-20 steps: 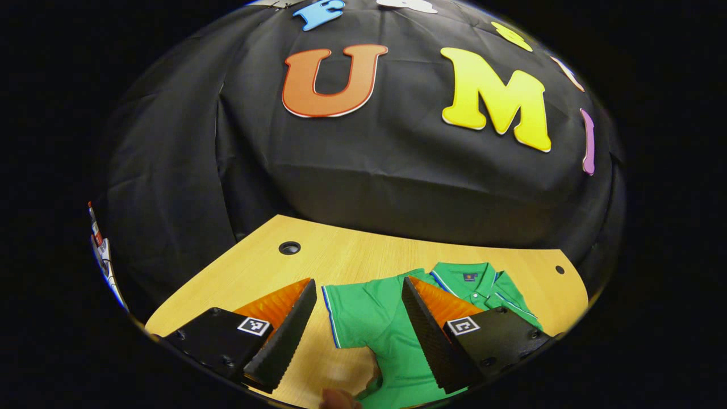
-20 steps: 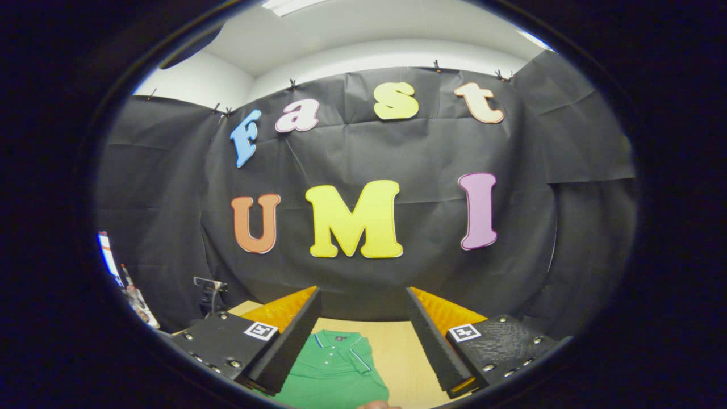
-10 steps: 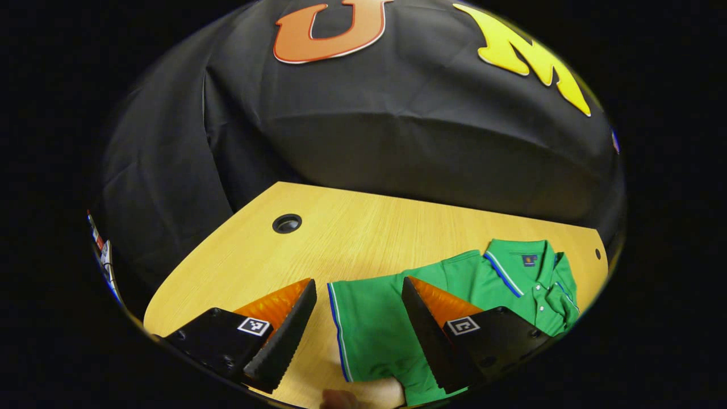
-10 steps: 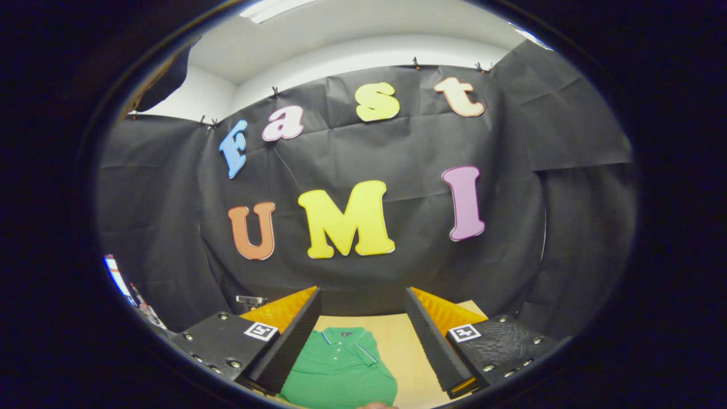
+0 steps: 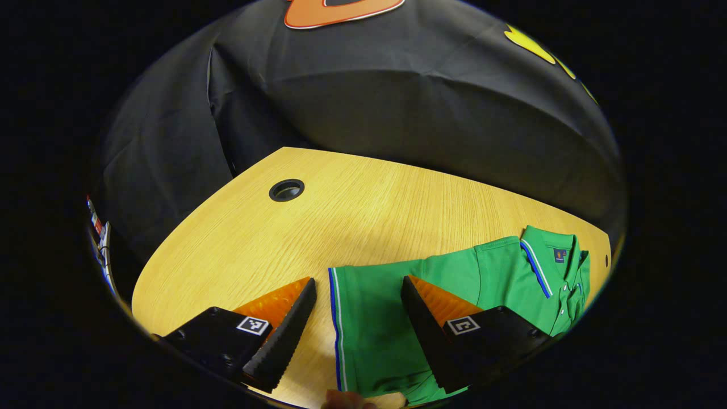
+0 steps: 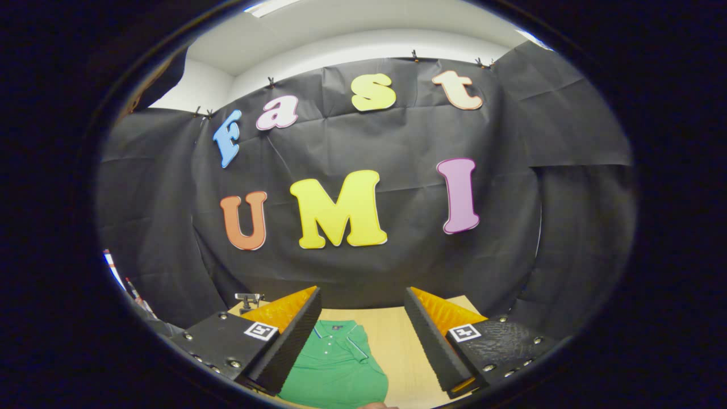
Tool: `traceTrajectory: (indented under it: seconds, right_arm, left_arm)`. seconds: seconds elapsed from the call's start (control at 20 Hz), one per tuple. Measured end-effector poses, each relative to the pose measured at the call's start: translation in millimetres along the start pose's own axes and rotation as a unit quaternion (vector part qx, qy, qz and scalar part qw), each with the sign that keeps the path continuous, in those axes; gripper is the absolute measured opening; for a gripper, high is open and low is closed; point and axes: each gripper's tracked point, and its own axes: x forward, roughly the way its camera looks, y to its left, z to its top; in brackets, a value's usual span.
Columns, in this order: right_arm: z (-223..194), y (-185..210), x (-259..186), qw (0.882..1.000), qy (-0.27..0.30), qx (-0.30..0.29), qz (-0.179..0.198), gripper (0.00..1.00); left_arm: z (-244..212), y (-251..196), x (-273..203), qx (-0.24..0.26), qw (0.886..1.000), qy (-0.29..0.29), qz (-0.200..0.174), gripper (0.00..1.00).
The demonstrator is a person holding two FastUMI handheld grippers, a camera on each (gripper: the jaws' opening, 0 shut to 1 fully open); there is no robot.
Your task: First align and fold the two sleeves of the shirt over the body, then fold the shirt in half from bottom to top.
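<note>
Green shirt (image 5: 454, 284) lay flat on the wooden surface (image 5: 341, 221), its sleeve (image 5: 363, 318) not yet folded. Left tool (image 5: 358, 295) hovered spread over the sleeve hem; right tool (image 6: 363, 318) spread, aloft. Every fold seemingly remained.

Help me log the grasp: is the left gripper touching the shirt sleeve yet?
Cannot tell. In the left gripper view the left gripper is open, astride the sleeve hem, but whether it hovers or touches the cloth is unclear.
</note>
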Motion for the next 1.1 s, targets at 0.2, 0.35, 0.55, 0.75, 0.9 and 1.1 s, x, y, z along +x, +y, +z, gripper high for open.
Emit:
traceTrajectory:
  seconds: [0.2,0.35,0.55,0.75,0.9,1.1]
  right_arm:
    - [-8.5,-0.1,7.2,1.0,0.016,0.0,0.001,0.93]
    - [-10.4,-3.0,9.0,1.0,0.022,0.002,-0.004,0.93]
    - [-9.2,-5.8,11.8,1.0,0.02,0.003,-0.01,0.93]
    - [-11.7,-2.4,13.9,1.0,0.022,0.006,-0.007,0.92]
    - [-7.7,5.5,12.3,1.0,0.012,0.008,0.006,0.93]
    - [-9.7,9.4,9.4,1.0,0.012,0.006,0.01,0.94]
  left_arm:
    - [-3.1,-8.3,-0.2,0.045,0.999,0.015,0.0,0.53]
    - [-2.3,-12.0,-0.8,0.061,0.998,0.004,0.017,0.04]
    - [0.6,-31.1,-6.5,0.058,0.998,0.007,-0.023,0.03]
    - [18.4,-38.4,-21.8,0.051,0.998,-0.016,-0.041,0.04]
    - [26.3,-55.3,-32.1,0.06,0.996,-0.031,-0.054,0.03]
    - [30.9,-85.4,-50.1,0.073,0.993,-0.045,-0.083,0.03]
